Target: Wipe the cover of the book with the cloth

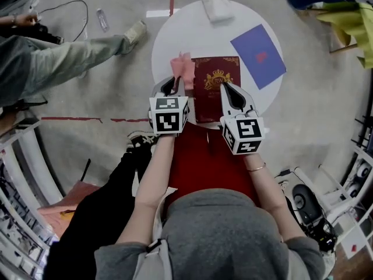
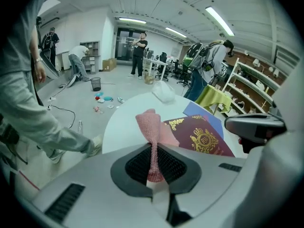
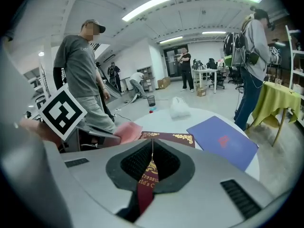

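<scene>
Left hand-held gripper (image 2: 153,148) pinches crumpled pink mesh cloth (image 2: 152,120).

At the round white tabletop's (image 1: 175,37) near edge, left tongs (image 1: 173,81) pinch a pink cloth (image 1: 185,66) beside the dark red gold-crested book (image 1: 217,77).

Blue folder (image 1: 258,55); plastic bag (image 1: 217,5); white table (image 1: 175,39)

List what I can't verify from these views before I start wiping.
- Title print: right gripper view, mostly cut off by the jaws of the right gripper.
- Whether the cloth touches the cover: head view, the left gripper blocks the contact.
- Near edge of the book: head view, hidden under both grippers.
</scene>
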A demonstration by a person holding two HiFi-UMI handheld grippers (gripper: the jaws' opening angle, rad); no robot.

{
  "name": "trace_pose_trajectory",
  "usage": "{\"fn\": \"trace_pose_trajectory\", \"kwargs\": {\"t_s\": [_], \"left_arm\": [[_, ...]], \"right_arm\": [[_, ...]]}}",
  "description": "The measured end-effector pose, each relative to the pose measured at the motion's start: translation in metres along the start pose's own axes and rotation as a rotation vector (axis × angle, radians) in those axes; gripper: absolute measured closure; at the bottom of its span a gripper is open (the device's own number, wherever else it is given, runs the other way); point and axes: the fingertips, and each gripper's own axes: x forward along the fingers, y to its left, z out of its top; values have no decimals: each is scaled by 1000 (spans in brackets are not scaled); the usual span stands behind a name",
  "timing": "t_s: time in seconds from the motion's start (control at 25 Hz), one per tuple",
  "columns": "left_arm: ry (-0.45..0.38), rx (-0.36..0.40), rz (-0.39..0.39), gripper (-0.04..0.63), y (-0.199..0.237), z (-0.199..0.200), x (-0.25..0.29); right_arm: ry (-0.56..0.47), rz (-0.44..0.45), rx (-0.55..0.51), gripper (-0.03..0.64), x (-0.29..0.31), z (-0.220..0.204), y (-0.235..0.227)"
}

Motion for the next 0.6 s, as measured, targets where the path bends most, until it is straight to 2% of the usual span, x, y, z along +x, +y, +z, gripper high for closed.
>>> {"fn": "trace_pose_trajectory", "kwargs": {"t_s": [0.28,0.6], "left_arm": [[-32,-29,81,563,11,-3,-21],[-98,3,41,563,-55,12,-39]], "right_arm": [[-19,-2,10,588,-20,-11,-10],[-20,-17,18,588,-61,-36,-45]]}}
